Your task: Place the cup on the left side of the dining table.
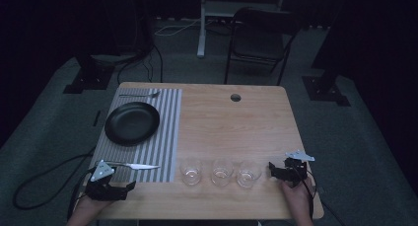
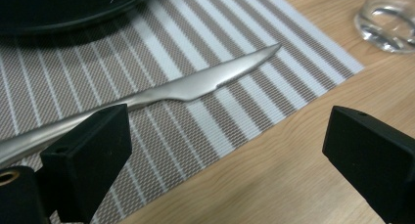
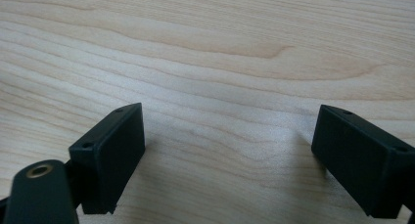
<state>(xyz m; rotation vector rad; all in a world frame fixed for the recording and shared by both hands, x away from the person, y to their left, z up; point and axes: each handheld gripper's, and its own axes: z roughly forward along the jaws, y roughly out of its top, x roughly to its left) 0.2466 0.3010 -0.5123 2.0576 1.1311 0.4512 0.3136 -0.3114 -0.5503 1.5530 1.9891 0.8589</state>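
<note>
A silver knife (image 1: 138, 165) (image 2: 195, 87) lies across the near end of a striped placemat (image 1: 167, 137) (image 2: 161, 43), blade tip toward the glasses. My left gripper (image 1: 129, 186) (image 2: 225, 136) hovers at the table's front left corner, just short of the knife. It is open, and its jaws are apart over mat edge and bare wood. The knife's handle runs behind the left jaw in the left gripper view. A black plate (image 1: 132, 122) (image 2: 58, 9) sits on the mat. My right gripper (image 1: 276, 169) (image 3: 227, 136) rests open over bare wood at the front right.
Three clear glasses (image 1: 191, 170) (image 1: 222, 171) (image 1: 249, 174) stand in a row near the front edge, the leftmost glass (image 2: 389, 23) close to the mat. Another utensil (image 1: 140, 94) lies at the mat's far end. The wooden table (image 1: 231, 127) (image 3: 220, 48) has a cable hole (image 1: 235, 97). A chair (image 1: 261, 33) stands beyond.
</note>
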